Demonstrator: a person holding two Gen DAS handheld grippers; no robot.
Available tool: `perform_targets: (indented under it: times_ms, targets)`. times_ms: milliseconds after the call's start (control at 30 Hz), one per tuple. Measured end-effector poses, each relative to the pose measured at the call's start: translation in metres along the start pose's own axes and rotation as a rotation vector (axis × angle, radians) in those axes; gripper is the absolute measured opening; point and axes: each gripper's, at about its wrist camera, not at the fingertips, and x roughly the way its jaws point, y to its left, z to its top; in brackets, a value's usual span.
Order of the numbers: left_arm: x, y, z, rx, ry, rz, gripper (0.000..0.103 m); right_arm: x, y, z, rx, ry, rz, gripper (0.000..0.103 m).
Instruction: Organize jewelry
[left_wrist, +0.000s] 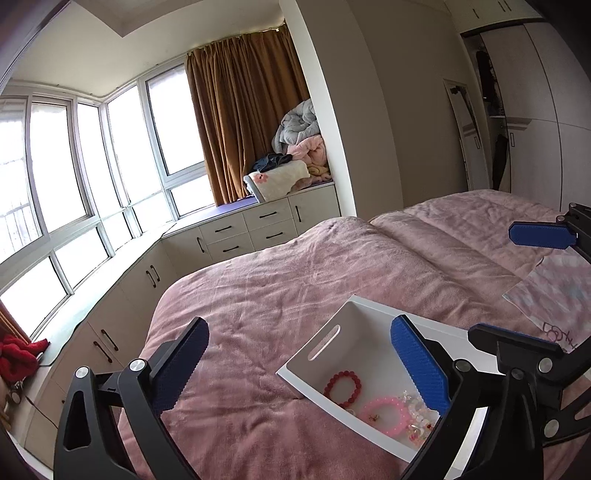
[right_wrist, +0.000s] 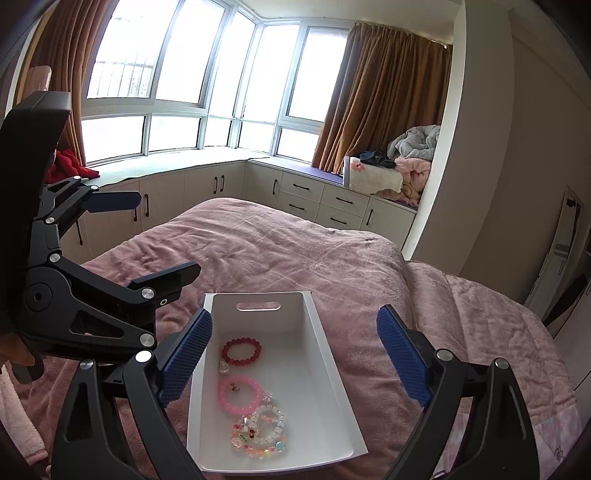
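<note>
A white tray lies on the pink bedspread. In it lie a red bead bracelet, a pink bead bracelet, a clear and multicoloured bead bracelet and a small pale charm. My right gripper is open and empty, above the tray. My left gripper is open and empty, over the tray's left edge; the red bracelet and pink bracelet show there. The left gripper also shows in the right wrist view.
White window-seat cabinets run under the bay window behind the bed. Folded blankets are piled at the far right of the seat, a red cloth at the left. A wardrobe stands beyond the bed. A patterned cloth lies on the bedspread.
</note>
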Motion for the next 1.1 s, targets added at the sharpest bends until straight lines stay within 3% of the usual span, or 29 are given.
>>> perform_targets:
  times_ms: [267, 367, 500, 633, 867, 1100]
  targets:
    - [-0.056, -0.008, -0.018, -0.041, -0.073, 0.045, 0.1, -0.045, 0.002, -0.018, 0.016, -0.056, -0.012, 0.094]
    - [-0.065, -0.009, -0.034, -0.083, -0.072, 0.016, 0.1, -0.054, -0.001, -0.03, 0.036, -0.061, -0.018, 0.095]
    - [-0.057, -0.013, -0.062, -0.147, -0.024, -0.059, 0.1, -0.062, -0.007, -0.049, 0.068, -0.07, -0.036, 0.098]
    - [-0.05, -0.023, -0.091, -0.184, -0.011, -0.076, 0.1, -0.063, -0.014, -0.075, 0.108, -0.072, -0.03, 0.098]
    - [-0.043, -0.05, -0.125, -0.149, -0.003, -0.054, 0.1, -0.057, -0.016, -0.117, 0.139, -0.075, -0.048, 0.098]
    - [-0.037, -0.061, -0.157, -0.242, -0.036, -0.014, 0.1, -0.042, -0.016, -0.145, 0.156, -0.071, -0.049, 0.098]
